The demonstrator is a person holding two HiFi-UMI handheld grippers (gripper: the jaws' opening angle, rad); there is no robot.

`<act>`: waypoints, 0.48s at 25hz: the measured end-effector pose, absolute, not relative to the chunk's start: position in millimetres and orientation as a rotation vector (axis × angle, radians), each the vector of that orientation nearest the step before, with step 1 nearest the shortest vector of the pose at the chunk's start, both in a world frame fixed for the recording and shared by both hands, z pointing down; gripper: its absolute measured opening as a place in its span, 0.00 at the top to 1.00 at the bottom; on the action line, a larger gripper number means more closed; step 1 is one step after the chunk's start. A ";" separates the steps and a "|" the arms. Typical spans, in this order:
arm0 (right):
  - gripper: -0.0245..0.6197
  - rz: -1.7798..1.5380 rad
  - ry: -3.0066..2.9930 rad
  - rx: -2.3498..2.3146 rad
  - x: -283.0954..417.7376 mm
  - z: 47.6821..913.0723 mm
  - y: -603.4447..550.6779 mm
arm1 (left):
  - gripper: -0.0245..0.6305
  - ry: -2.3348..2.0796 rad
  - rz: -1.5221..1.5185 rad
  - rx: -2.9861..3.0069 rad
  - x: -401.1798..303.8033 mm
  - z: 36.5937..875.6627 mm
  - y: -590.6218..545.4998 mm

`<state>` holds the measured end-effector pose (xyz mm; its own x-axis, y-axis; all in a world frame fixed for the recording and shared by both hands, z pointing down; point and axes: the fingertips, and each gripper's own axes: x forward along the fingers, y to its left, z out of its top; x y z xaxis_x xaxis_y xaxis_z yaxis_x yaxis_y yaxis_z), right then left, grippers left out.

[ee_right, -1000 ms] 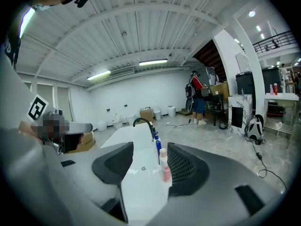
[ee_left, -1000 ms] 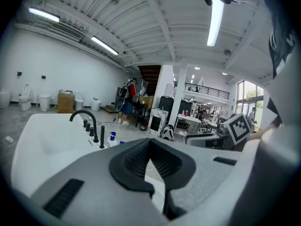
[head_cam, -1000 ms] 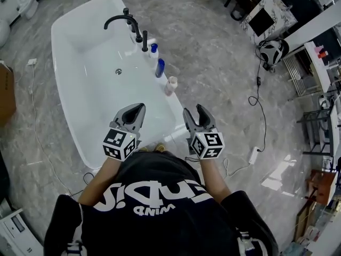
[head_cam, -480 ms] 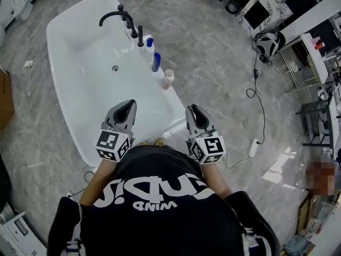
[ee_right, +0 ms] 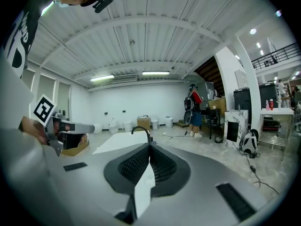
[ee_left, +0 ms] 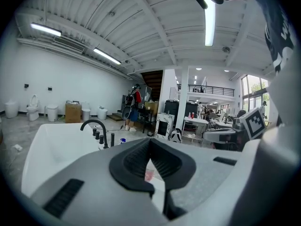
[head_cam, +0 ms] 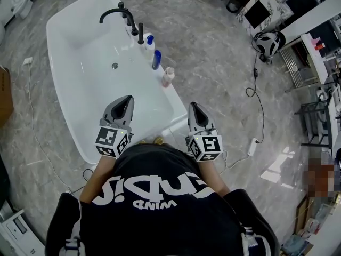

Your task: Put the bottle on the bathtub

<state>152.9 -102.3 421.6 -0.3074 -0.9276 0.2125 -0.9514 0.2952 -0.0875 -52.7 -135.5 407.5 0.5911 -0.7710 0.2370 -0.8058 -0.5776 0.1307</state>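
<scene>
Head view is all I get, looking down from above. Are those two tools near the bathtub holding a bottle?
Observer: No. In the right gripper view, the right tool has just been closing. Its jaws now meet with nothing between them.
Operator: And the other one?
Observer: In the left gripper view, the left tool is shut too, tips touching, and it holds nothing.

Bathtub [head_cam: 64,97] on the floor ahead of the person, faucet [head_cam: 114,14] at its far right rim, three bottles [head_cam: 156,60] lined along the right rim nearer than the faucet, left hand-held gripper [head_cam: 127,98] over the tub's near end, right hand-held gripper [head_cam: 193,106] beside its near right corner, cable [head_cam: 257,92] lay farther right.
</scene>
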 end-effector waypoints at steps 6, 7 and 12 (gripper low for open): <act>0.92 0.293 -2.406 1.773 150.7 425.0 -104.4 | 0.95 -1.311 0.224 2.588 -54.3 406.4 -134.9; 0.92 0.295 -2.402 1.771 150.3 425.4 -104.0 | 0.95 -1.310 0.223 2.587 -54.5 405.8 -134.7; 0.92 0.321 -2.397 1.767 147.7 429.4 -101.5 | 0.95 -1.304 0.224 2.574 -55.6 406.4 -133.6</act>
